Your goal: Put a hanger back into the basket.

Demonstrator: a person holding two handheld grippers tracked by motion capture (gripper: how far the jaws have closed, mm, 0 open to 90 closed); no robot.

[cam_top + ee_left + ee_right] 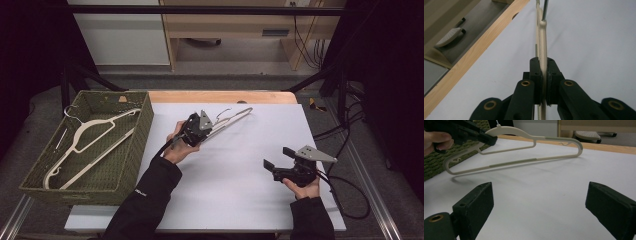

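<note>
My left gripper (210, 131) (543, 62) is shut on a cream plastic hanger (235, 116) (542, 37) (511, 163), its jaws pinching the upper arm close to the metal hook. The hanger hangs slightly above the white mat (240, 190) and casts a shadow on it. In the right gripper view the left gripper (491, 138) holds it at the upper left. My right gripper (278, 157) (540, 195) stands open at the right of the mat, jaws wide with nothing between them, pointing toward the hanger from some distance.
A green woven basket (140, 135) (434, 165) stands at the mat's left edge with another cream hanger (90, 135) lying in it. The wooden table edge (220, 96) runs behind the mat. Cables (345, 200) trail at the right.
</note>
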